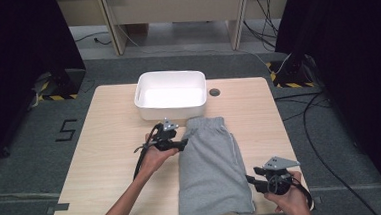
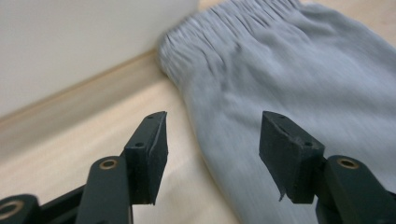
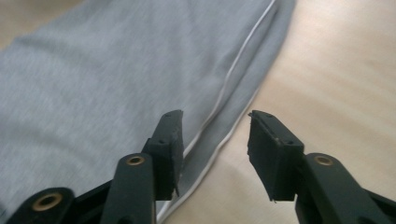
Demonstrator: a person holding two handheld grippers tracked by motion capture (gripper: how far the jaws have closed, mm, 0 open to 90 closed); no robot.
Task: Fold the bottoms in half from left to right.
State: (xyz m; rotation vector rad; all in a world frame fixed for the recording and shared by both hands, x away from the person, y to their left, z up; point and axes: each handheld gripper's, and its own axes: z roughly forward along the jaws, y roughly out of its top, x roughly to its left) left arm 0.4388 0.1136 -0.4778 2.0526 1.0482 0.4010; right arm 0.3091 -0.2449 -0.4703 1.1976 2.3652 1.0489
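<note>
Both claws are hanging released: our left claw [image 2: 212,154] straddling the shorts' [image 1: 210,169] waistband edge beside the white tub [image 1: 170,94], our right claw [image 3: 215,156] over the piped side seam. We are risking pinching only the top layer, so the shorts could be sagging or unfolding when lifted.

shorts [image 1: 211,166]: grey, white side stripe | bin [image 1: 170,94]: white | table [image 1: 106,157]: light wood

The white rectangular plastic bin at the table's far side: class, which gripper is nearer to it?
Left. The left gripper sits just in front of the white rectangular plastic bin, by the grey shorts' waistband; the right gripper is at the table's near edge.
</note>
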